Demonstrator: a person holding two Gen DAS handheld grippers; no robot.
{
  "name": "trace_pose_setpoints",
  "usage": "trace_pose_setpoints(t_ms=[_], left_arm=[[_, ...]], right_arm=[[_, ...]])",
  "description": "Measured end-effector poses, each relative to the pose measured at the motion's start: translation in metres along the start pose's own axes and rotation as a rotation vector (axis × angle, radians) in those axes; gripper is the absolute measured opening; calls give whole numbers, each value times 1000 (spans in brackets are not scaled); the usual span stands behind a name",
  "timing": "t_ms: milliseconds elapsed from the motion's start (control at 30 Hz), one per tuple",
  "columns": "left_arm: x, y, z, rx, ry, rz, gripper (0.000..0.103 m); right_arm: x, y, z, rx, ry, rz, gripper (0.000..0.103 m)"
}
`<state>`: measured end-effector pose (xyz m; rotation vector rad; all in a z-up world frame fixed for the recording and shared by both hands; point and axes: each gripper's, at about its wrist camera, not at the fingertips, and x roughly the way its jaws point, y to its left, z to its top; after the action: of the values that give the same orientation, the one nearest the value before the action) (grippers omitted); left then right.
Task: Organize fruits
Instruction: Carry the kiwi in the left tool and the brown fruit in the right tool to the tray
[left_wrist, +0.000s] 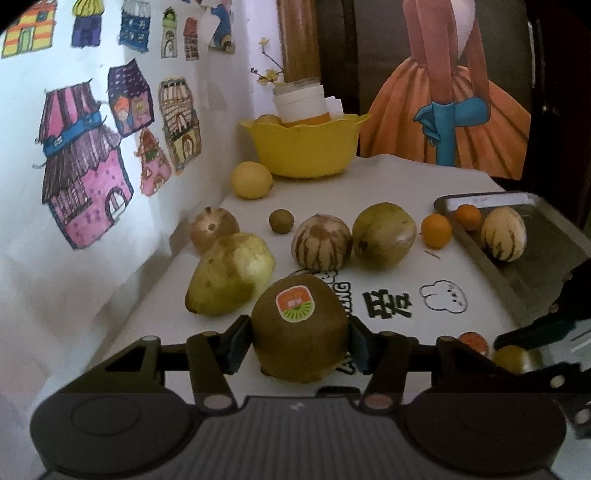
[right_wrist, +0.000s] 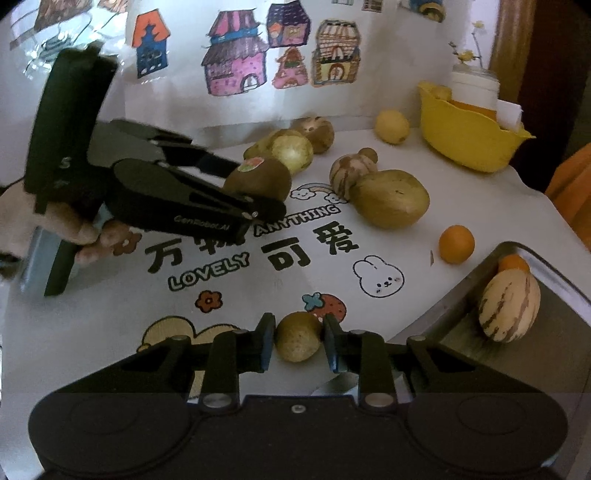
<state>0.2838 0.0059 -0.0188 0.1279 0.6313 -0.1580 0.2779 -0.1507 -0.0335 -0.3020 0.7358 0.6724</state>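
A brown kiwi (left_wrist: 301, 332) with an orange and green sticker rests on the printed white tablecloth, and my left gripper (left_wrist: 299, 345) is shut on it, a pad pressed to each side. In the right wrist view the same kiwi (right_wrist: 262, 177) shows between the left gripper's black fingers (right_wrist: 221, 206). My right gripper (right_wrist: 299, 343) is shut on a small round yellow-brown fruit (right_wrist: 298, 341) low over the cloth. Just to its right a metal tray (right_wrist: 461, 291) holds a striped melon (right_wrist: 509, 306) and a small orange (right_wrist: 513, 263).
Loose on the cloth lie a pear (left_wrist: 231, 277), a striped fruit (left_wrist: 321, 242), a green-brown fruit (left_wrist: 384, 234), a small orange (left_wrist: 436, 230), a lemon (left_wrist: 251, 180) and two brown fruits. A yellow bowl (left_wrist: 306, 155) stands at the back. The wall with drawings runs along the left.
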Motion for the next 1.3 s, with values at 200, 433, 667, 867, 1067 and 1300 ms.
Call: trace_pose_setpoints(t_ms=[200,433,667,867,1067,1300], left_arm=[[-10,-2,-2,-67,27,-46,59],[-17,-11,-3,-119,39,-84,59],[-26,-39,5,-123,21,-139,59],[-30,-71,14,-117,13,-185,59],[-32,-107,23,-86,8,-238,59],[-15,-145,27,-27,12,-263,59]], right_arm=[[-7,3,-3,53,-40,7,29],[-36,-3,-11,86,-93,-20,29],[-70,-24,-26,142,-134,-97,29],[-93,-41,-47,191,-168,-197,29],[-108,-61,-66,231,-197,-284,29],[-108,-84,-83,257,-222,-356,29]])
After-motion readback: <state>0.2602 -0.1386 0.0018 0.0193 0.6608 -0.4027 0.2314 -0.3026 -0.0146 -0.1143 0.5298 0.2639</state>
